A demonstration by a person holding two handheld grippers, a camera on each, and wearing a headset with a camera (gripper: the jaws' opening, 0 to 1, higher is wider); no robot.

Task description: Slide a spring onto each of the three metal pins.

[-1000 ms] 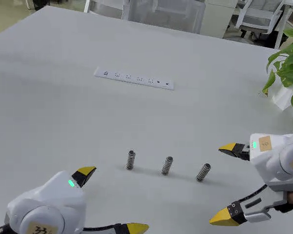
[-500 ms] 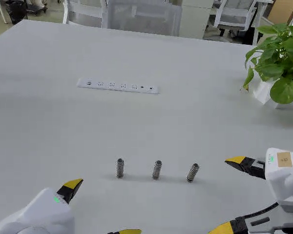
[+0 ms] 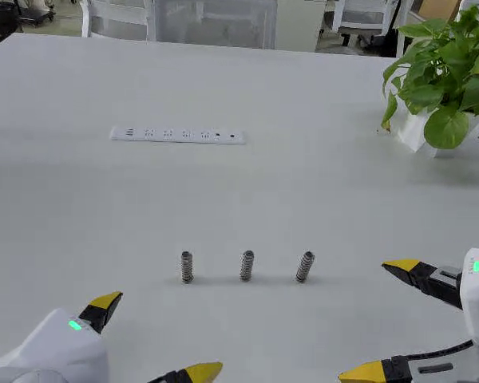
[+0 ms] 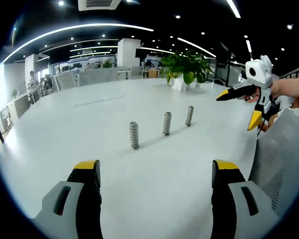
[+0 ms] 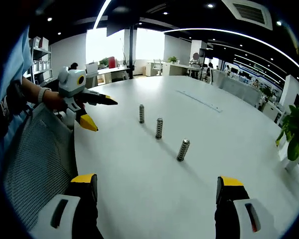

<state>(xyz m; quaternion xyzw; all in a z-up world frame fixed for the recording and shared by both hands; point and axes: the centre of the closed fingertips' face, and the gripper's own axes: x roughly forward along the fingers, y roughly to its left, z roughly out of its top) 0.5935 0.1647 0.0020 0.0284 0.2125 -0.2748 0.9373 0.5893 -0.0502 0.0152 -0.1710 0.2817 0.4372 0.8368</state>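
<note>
Three springs are seen standing in a row on the grey table (image 3: 319, 183), at the lower centre of the head view. The left spring (image 3: 187, 267) and the middle spring (image 3: 247, 266) are upright, and the right spring (image 3: 305, 267) is slightly tilted. The left gripper (image 3: 153, 337) is held at the lower left, its jaws spread wide and empty. The right gripper (image 3: 380, 318) is held at the lower right, likewise spread and empty. Both are well apart from the springs. A power strip (image 3: 178, 135) is seen at the upper left and a potted plant (image 3: 443, 72) at the upper right.
</note>
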